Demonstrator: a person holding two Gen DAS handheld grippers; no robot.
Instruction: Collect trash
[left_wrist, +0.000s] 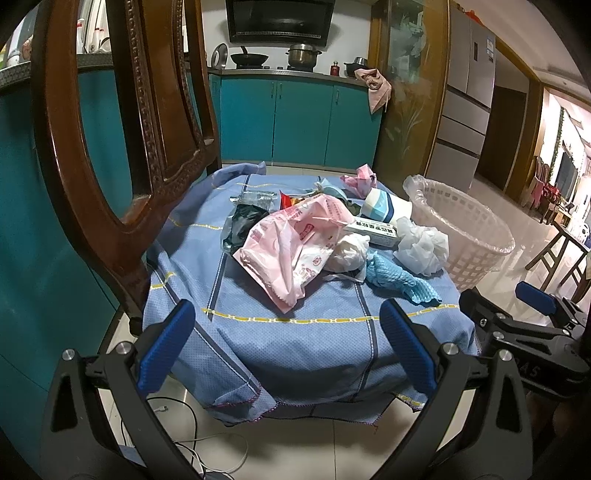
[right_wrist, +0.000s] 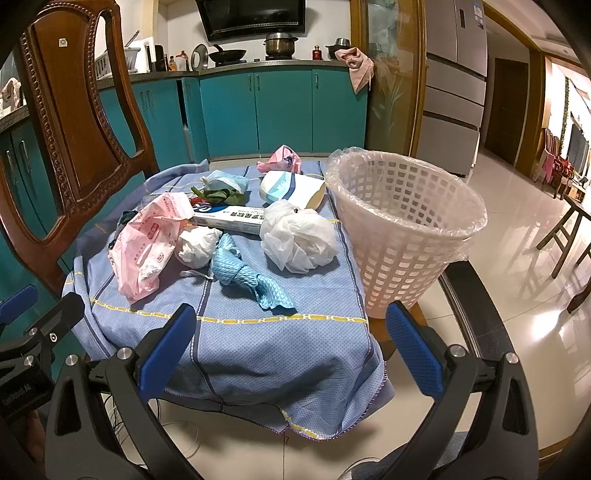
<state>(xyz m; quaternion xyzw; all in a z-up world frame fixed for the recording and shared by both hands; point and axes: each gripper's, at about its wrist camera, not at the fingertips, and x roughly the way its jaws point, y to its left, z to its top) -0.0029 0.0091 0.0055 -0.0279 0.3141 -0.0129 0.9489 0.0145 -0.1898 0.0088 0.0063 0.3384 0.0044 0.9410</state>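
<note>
Trash lies heaped on a small table under a blue cloth (left_wrist: 295, 332) (right_wrist: 258, 347): a pink plastic bag (left_wrist: 291, 243) (right_wrist: 147, 240), a crumpled white bag (left_wrist: 421, 245) (right_wrist: 299, 236), a blue foam net (left_wrist: 399, 278) (right_wrist: 247, 277), a long white box (left_wrist: 373, 230) (right_wrist: 232, 218) and a tissue pack (left_wrist: 384, 206) (right_wrist: 291, 188). A white lined basket (left_wrist: 469, 236) (right_wrist: 402, 229) stands to the table's right. My left gripper (left_wrist: 288, 343) is open, short of the table's near edge. My right gripper (right_wrist: 291, 343) is open too, empty, near the front right corner.
A carved wooden chair (left_wrist: 122, 129) (right_wrist: 74, 122) stands at the table's left. Teal kitchen cabinets (left_wrist: 299, 118) (right_wrist: 280, 110) run behind, a fridge (right_wrist: 454, 85) at the right. White cables (left_wrist: 207, 443) lie on the tiled floor below. A wooden stool (right_wrist: 569, 240) stands far right.
</note>
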